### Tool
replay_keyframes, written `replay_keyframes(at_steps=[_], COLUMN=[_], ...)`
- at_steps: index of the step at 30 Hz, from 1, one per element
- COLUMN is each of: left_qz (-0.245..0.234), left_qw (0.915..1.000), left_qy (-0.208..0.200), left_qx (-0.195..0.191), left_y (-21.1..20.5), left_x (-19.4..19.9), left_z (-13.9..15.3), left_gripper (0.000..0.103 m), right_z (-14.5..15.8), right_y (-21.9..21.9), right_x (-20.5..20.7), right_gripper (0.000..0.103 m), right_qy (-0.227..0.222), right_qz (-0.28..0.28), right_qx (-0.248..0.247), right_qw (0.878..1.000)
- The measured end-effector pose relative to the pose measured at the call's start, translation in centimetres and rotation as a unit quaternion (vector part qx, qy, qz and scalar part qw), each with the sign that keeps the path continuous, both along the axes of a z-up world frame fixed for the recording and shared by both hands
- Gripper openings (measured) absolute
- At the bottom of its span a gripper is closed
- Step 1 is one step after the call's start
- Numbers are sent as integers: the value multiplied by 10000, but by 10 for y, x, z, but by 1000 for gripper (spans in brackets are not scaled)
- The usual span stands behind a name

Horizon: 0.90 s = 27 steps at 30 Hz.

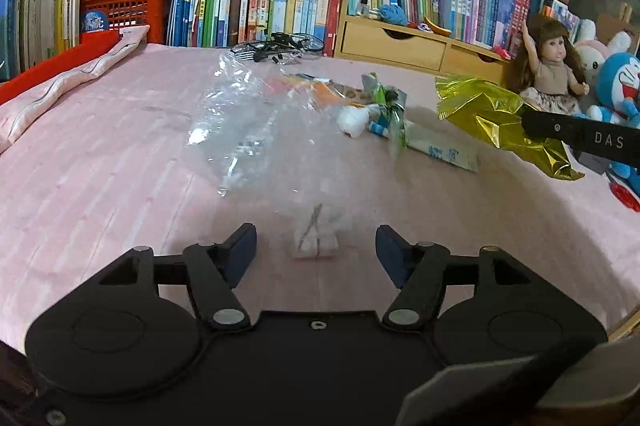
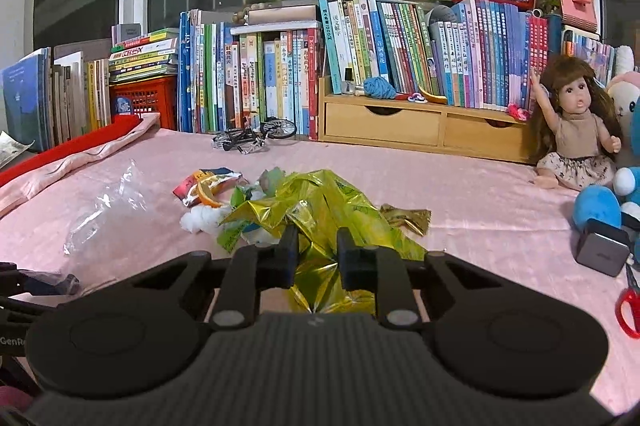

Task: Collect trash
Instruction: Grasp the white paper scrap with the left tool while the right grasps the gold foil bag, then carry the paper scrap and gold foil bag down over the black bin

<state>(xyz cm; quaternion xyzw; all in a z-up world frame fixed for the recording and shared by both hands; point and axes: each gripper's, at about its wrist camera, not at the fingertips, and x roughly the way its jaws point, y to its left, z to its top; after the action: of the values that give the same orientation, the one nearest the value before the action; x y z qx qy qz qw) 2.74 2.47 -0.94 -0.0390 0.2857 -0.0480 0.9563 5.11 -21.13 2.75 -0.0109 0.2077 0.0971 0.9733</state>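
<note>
Trash heaped mid-tabletop, counted: one clear bag, one orange wrapper, one white wad, one green wrapper, one white-and-blue packet, two gold foils, namely a big foil and a small foil just beside it on the right. Two grippers in play.

Around the heap: one model bicycle behind it, one wooden drawer unit under a long row of books, two red baskets, one doll seated at the right edge, one blue plush, one grey cube and red scissors near the right gripper. Nothing between either gripper and the heap.

Right gripper: clamped on the near end of the big foil, the rest of the foil fanned out ahead over the heap; from the left wrist view, held clear above the tabletop.

Left gripper: jaws apart, pads touching nothing. Directly between the pads, a small white scrap, blurred, at the near tip of the clear bag; bag stretched away ahead and leftward.
</note>
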Motion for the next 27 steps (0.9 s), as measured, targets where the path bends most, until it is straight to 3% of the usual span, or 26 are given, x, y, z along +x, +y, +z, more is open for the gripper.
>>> replay_keyframes(at_steps=[4, 6, 7, 11, 15, 16, 18, 19, 20, 23, 27], left_qz=[-139, -97, -49, -53, -235, -333, -501, -474, -391, -255, -403], left_qw=[9999, 9999, 9999, 9999, 9996, 9993, 9986, 9988, 9990, 9988, 9987], left_qy=[-57, -37, -48, -11, -104, -115, -119, -146, -192, -323, -309], left_qx=[80, 121, 115, -162, -100, -124, -97, -9, 91, 251, -49], left_y=[-7, -11, -12, -13, -20, -21, -25, -27, -29, -30, -24], left_x=[-4, -1, 1, 0, -15, -18, -22, -22, -22, -26, -28], left_z=[-1, -1, -2, 1, 3, 4, 4, 3, 3, 7, 13], left_gripper=[55, 41, 26, 23, 23, 24, 42, 62, 72, 73, 73], right_z=[-3, -5, -6, -8, -9, -9, -10, -10, -11, -11, -13], right_y=[-4, -4, -4, -6, -8, -9, -10, -10, -11, -12, -12], right_x=[-3, -5, -6, -16, -26, -28, -30, -30, -31, -32, -35], right_gripper=[24, 24, 24, 24, 24, 24, 24, 24, 24, 24, 24], right_qy=[31, 44, 50, 53, 40, 53, 71, 82, 90, 97, 104], right_qz=[-14, -15, -15, 34, 92, 100, 104, 104, 95, 84, 103], right_qx=[57, 77, 90, 164, 167, 174, 179, 176, 180, 216, 189], right_qw=[10000, 10000, 9999, 9998, 9998, 9998, 9998, 9998, 9998, 9997, 9997])
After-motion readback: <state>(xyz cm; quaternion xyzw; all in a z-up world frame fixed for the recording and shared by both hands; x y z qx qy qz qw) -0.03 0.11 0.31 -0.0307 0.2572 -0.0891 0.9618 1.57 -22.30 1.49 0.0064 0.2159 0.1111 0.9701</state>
